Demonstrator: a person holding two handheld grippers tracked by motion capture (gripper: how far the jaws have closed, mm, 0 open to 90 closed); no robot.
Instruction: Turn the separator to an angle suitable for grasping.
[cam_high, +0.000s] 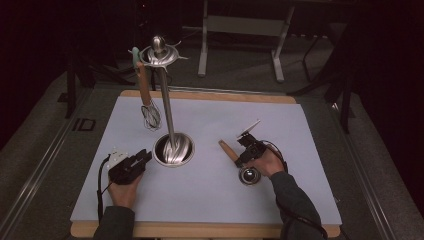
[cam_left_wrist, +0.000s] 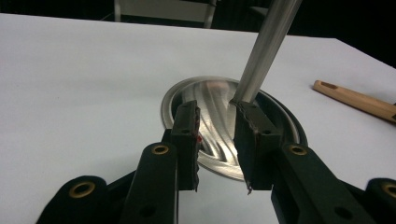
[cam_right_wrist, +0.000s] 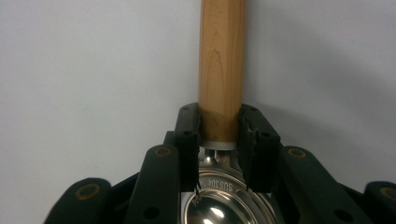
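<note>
A metal utensil stand rises from a round dished base (cam_high: 173, 149) on a pole (cam_high: 167, 107). A wooden-handled whisk (cam_high: 151, 116) hangs from the stand's top ring (cam_high: 159, 54). My left gripper (cam_high: 145, 157) lies just left of the base, open, nothing between its jaws. In the left gripper view its jaws (cam_left_wrist: 217, 140) frame the base (cam_left_wrist: 219, 100), with the pole (cam_left_wrist: 261, 51) beyond them. My right gripper (cam_high: 241, 159) is shut on a ladle where the wooden handle (cam_right_wrist: 222, 60) meets the steel bowl (cam_right_wrist: 219, 205). The ladle lies low on the mat, bowl (cam_high: 249, 175) toward the person.
A white mat (cam_high: 215, 120) covers the wooden table. The ladle's handle (cam_left_wrist: 359, 100) points toward the stand, right of the base. Grey table legs (cam_high: 202, 47) and dark floor lie beyond the far edge.
</note>
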